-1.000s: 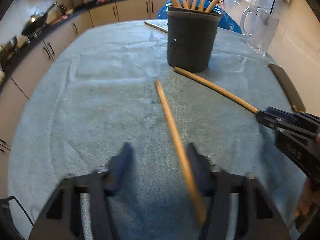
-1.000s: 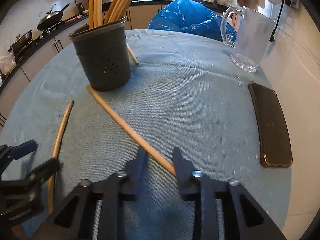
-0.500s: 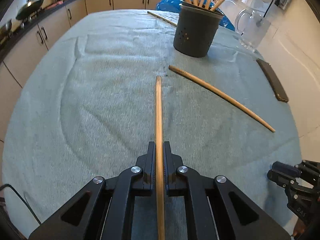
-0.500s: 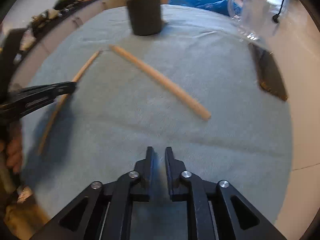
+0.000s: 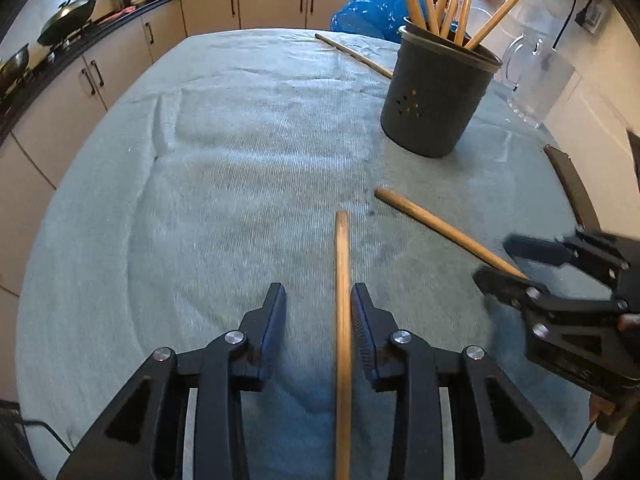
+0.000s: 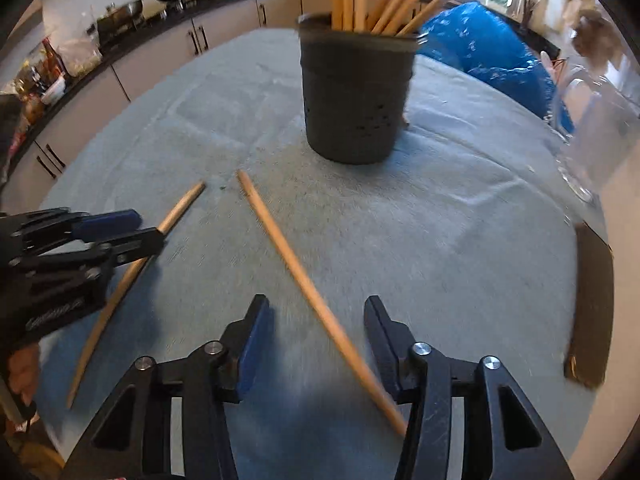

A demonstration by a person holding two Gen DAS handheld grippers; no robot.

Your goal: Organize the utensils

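Note:
Two wooden sticks lie on the blue-grey cloth in front of a dark grey holder (image 5: 436, 108) (image 6: 356, 108) that holds several more sticks. My left gripper (image 5: 318, 308) (image 6: 124, 230) straddles the left stick (image 5: 342, 280) (image 6: 176, 210). Its jaws are opening; the stick runs close along the right finger and the left pad stands clear of it. My right gripper (image 6: 316, 312) (image 5: 516, 264) is also opening around the right stick (image 6: 288, 256) (image 5: 432, 224), which crosses the gap at a slant with neither pad pressing on it.
A third stick (image 5: 352, 54) lies behind the holder. A glass jug (image 5: 536, 80) (image 6: 592, 128) and a flat dark object (image 5: 572, 188) (image 6: 592, 308) sit near the table's right edge. A blue bag (image 6: 488, 52) is beyond the table; a kitchen counter with pans runs along the left.
The left gripper, shut on its stick half a second ago, now has its jaws apart. The right gripper moved forward from an empty, shut pose and now stands open around the other stick.

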